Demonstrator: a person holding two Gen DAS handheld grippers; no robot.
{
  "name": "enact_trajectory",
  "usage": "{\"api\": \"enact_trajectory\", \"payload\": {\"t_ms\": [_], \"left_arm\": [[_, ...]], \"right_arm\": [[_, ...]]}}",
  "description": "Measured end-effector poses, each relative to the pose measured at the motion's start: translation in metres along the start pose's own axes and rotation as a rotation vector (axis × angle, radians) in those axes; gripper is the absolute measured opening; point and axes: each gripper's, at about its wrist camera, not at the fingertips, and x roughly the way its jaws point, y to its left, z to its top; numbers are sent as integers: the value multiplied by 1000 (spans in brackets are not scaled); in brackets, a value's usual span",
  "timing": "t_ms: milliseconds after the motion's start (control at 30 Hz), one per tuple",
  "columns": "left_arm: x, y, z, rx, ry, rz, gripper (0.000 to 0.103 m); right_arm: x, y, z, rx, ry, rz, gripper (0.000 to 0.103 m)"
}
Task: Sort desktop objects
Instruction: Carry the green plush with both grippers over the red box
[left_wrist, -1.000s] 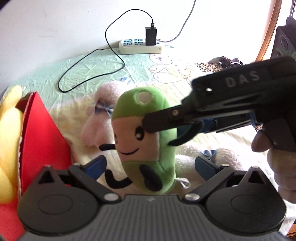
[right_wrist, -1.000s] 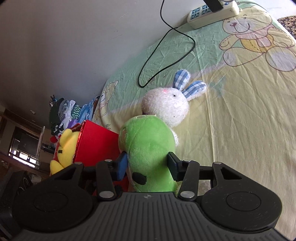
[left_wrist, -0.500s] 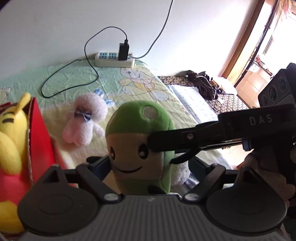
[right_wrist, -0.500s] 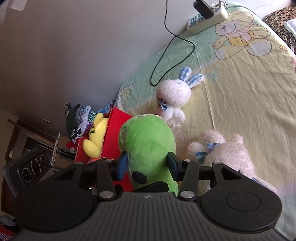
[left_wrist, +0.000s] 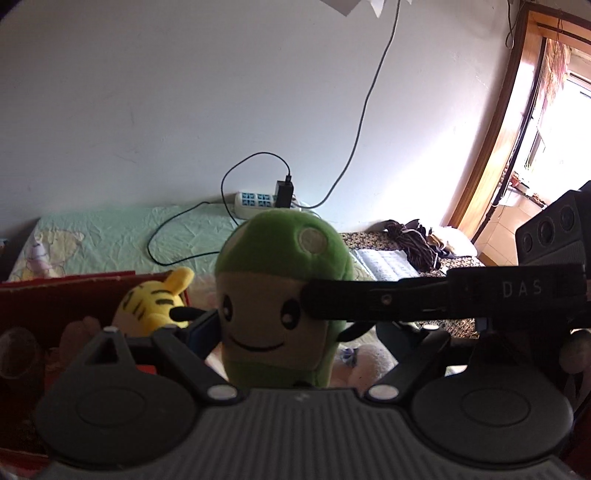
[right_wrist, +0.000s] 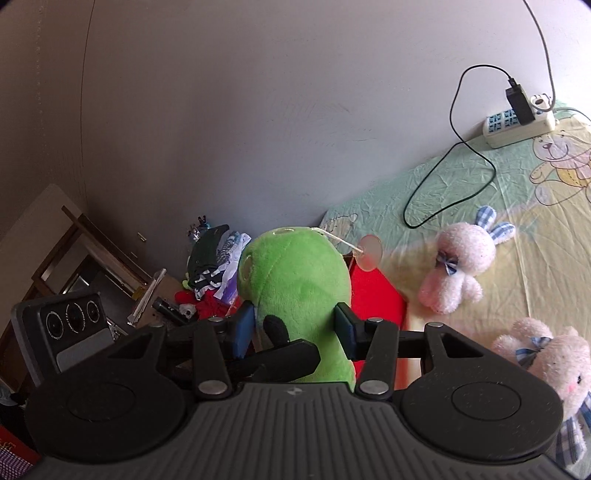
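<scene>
**Carrying the green toy to the red box**

Holding the green bean-shaped plush toy with the smiling face (right_wrist: 295, 288), the right gripper (right_wrist: 293, 328) is clenched on its sides, blue pads pressed into the fabric at 9 and 3 o'clock. The left gripper (left_wrist: 291, 332) frames the same toy from the front; whether its fingers actually press it I cannot tell. To do this well, keep the squeeze steady, lift clear of the wall of the red cardboard box (left_wrist: 66, 291) at 9 o'clock, and release only once the toy hangs over its opening beside the yellow striped tiger plush (left_wrist: 155, 299). Farther off, at 2 o'clock, the pink rabbit plush with checked ears (right_wrist: 461, 266) lies on the pale green bear-print sheet (right_wrist: 480, 184), awaiting sorting.
</scene>
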Motion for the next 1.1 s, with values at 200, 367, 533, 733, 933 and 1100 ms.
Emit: {"api": "enact_trajectory", "payload": {"t_ms": [200, 367, 533, 733, 933, 1100], "left_arm": [[-27, 51, 0, -55, -10, 31, 89], [-43, 100, -4, -122, -8, 36, 89], [-53, 144, -15, -151, -3, 78, 89], [-41, 195, -23, -182, 87, 96, 88], [-20, 222, -29, -191, 162, 121, 88], [-12, 235, -31, -202, 193, 128, 89]], "right_arm": [[43, 37, -4, -42, 17, 3, 50], [90, 60, -5, -32, 52, -6, 51], [130, 82, -11, -62, 90, -6, 50], [178, 89, -27, -16, 143, -57, 50], [214, 87, -37, -5, 159, -169, 50], [230, 72, -40, 97, 154, -199, 49]]}}
